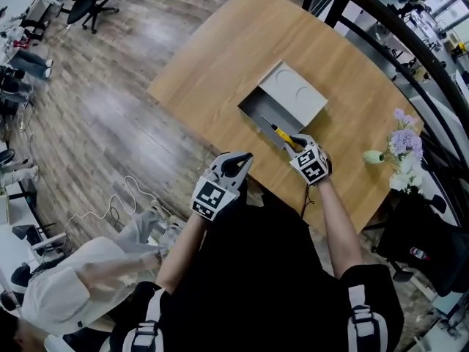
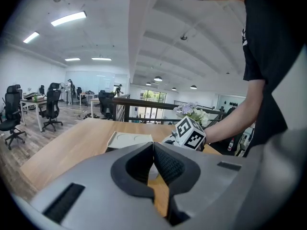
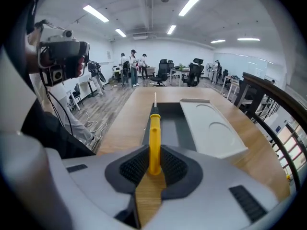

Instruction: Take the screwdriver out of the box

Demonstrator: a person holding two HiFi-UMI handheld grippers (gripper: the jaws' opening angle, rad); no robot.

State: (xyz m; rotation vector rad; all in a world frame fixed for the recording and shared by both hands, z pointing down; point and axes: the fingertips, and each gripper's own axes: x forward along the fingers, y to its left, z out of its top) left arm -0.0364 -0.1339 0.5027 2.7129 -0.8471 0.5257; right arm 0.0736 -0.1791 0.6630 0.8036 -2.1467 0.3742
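The right tongs [image 3: 153, 166] clamp the screwdriver [image 3: 154, 134] (yellow handle) over the box [image 3: 172, 127].

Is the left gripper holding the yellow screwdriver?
No, the left gripper is shut and empty; the screwdriver sits clamped between the jaws of the right gripper.

Room type: open-plan office.

Floor [image 1: 110, 116]: grey-brown wood plank, to the left of the fingers [image 3: 132, 169] of the right gripper [image 3: 153, 164].

Wooden table [image 1: 220, 57]: light oak top, directly below and ahead of those fingers.

Railing [image 3: 273, 92]: dark, curved handrail, to the right of the fingers, past the table edge.

Office chairs [image 3: 194, 73]: black, on castors, well ahead of the fingers near the far wall [image 3: 144, 47], which is white.

Ceiling [image 3: 144, 13]: white, above the fingers, with strip lights [image 3: 97, 13] switched on.
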